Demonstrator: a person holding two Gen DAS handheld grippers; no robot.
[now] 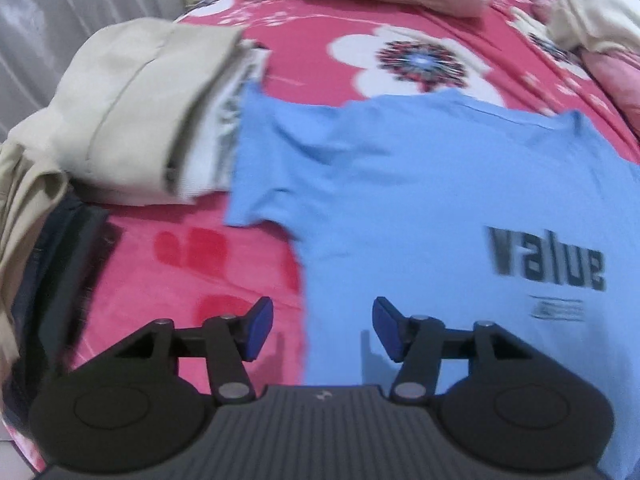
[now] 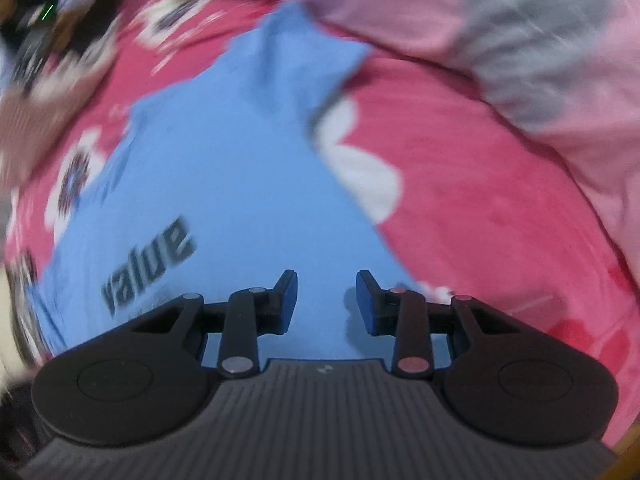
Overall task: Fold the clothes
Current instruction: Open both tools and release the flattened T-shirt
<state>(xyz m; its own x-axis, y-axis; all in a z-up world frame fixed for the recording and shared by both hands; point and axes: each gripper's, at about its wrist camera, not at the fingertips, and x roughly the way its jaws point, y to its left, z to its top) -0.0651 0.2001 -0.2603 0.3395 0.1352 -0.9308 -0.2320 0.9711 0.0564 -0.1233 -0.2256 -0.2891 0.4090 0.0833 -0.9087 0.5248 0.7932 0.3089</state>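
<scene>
Cloth on cloth, matt plastic and bare metal above it

The blue T-shirt (image 1: 400, 184) is smooth, thin knit cloth with flat dark print; the red floral blanket (image 1: 168, 264) under it looks plush and faintly shiny. The folded beige trousers (image 1: 120, 120) are a matt, firmer weave. The left gripper (image 1: 322, 328) and right gripper (image 2: 326, 300) are matt black plastic, ribbed at the base, with blue pads and bare metal pins.
</scene>
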